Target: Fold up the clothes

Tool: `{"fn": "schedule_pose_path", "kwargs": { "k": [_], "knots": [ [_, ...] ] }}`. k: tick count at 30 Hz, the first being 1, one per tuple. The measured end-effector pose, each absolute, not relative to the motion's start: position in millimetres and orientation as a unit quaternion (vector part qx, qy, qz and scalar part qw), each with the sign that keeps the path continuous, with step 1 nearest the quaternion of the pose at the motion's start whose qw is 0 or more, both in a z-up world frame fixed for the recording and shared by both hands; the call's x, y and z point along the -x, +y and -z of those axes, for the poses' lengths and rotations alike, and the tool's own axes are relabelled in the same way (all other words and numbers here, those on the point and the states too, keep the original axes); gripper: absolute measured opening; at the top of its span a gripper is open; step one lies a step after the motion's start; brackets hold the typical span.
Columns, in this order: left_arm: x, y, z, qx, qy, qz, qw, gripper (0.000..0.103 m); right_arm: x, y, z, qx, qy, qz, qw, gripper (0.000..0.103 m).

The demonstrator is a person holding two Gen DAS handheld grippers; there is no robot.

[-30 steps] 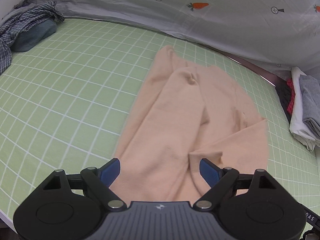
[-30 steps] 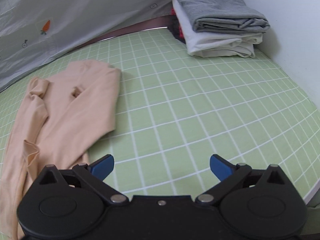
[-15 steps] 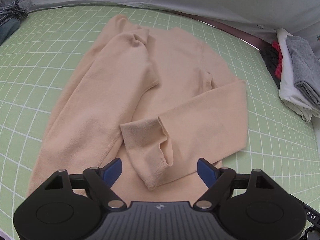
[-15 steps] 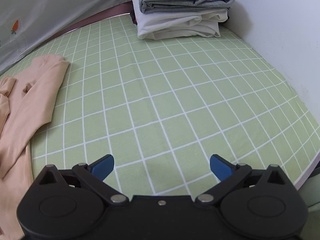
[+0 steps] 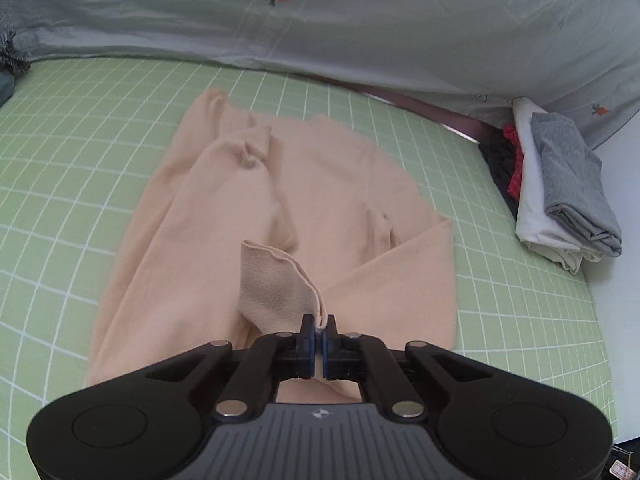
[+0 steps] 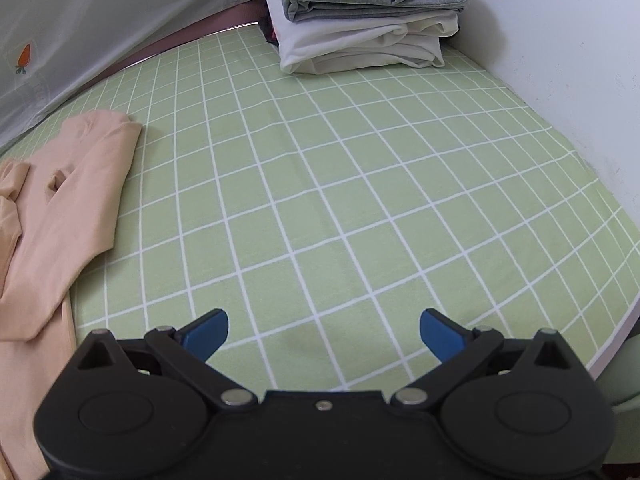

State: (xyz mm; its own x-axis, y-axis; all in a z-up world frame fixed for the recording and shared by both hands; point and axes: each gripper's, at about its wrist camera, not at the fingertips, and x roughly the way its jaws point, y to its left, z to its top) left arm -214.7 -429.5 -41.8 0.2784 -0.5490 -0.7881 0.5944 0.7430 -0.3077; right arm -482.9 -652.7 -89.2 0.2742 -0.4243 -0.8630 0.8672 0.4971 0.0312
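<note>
My left gripper (image 5: 319,330) is clamped on the cuff (image 5: 276,284) of the peach top (image 5: 320,184), sleeve end lifted off the body. My right gripper (image 6: 324,330) is wide, nothing in it, over bare green sheet (image 6: 320,184). Top lies mid-bed, toward the left. Folded stack (image 6: 360,12) sits at the far right corner, by the wall.

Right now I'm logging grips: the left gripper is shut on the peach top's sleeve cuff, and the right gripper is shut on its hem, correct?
Not quite. The left gripper is shut on the sleeve cuff, but the right wrist view shows the right gripper open over the bare green sheet, holding nothing.
</note>
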Motion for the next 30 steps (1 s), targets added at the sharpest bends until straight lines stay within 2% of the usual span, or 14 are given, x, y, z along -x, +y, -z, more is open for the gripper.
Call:
{"fn": "schedule_pose_path", "kwargs": {
  "k": [6, 17, 25, 30],
  "knots": [
    [165, -394, 7, -0.021, 0.437, 0.359, 0.824, 0.003, 431, -622, 91, -0.275, 0.416, 0.412, 0.762, 0.103],
    [64, -333, -26, 0.015, 0.383, 0.373, 0.845, 0.003, 342, -554, 89, -0.282, 0.392, 0.387, 0.785, 0.103],
    [-21, -278, -33, 0.068, 0.349, 0.337, 0.872, 0.003, 278, -542, 103, -0.264, 0.403, 0.418, 0.77, 0.103],
    [-73, -240, -15, 0.099, 0.343, 0.282, 0.89, 0.003, 248, -541, 105, -0.221, 0.424, 0.439, 0.761, 0.103]
  ]
}}
